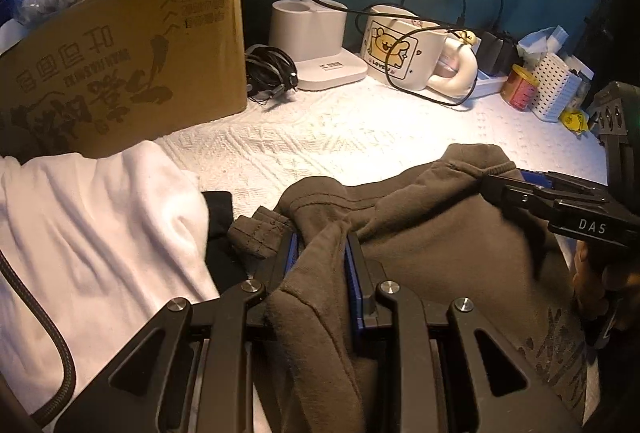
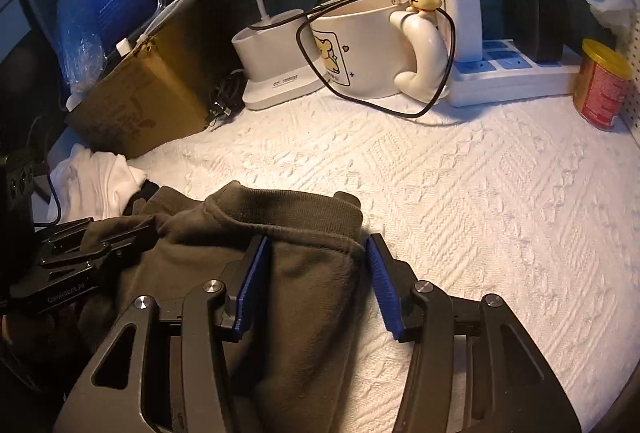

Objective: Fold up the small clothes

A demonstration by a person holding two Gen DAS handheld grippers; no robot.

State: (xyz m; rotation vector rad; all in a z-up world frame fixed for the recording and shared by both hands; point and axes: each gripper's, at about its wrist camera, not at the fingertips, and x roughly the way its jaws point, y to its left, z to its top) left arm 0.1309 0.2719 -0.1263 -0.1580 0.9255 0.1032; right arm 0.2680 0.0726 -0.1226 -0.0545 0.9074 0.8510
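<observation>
A dark brown garment [image 1: 432, 233] lies bunched on the white textured cloth [image 1: 320, 141]. My left gripper [image 1: 322, 249] is shut on a raised fold of it, with the cloth pinched between the blue pads [image 1: 352, 265]. In the right wrist view the garment's ribbed hem [image 2: 280, 221] lies between the fingers of my right gripper [image 2: 316, 265], which stands open; its right pad [image 2: 382, 285] is clear of the cloth. The right gripper [image 1: 516, 181] also shows at the garment's far right edge, and the left gripper [image 2: 104, 237] at its left side.
A white garment [image 1: 100, 225] and a black item [image 1: 218, 217] lie left of the brown one. Along the back stand a cardboard box [image 1: 132, 73], a lamp base [image 1: 312, 37], a mug [image 1: 400, 45] looped by a black cable, a power strip [image 2: 512, 73] and a red can [image 2: 600, 89].
</observation>
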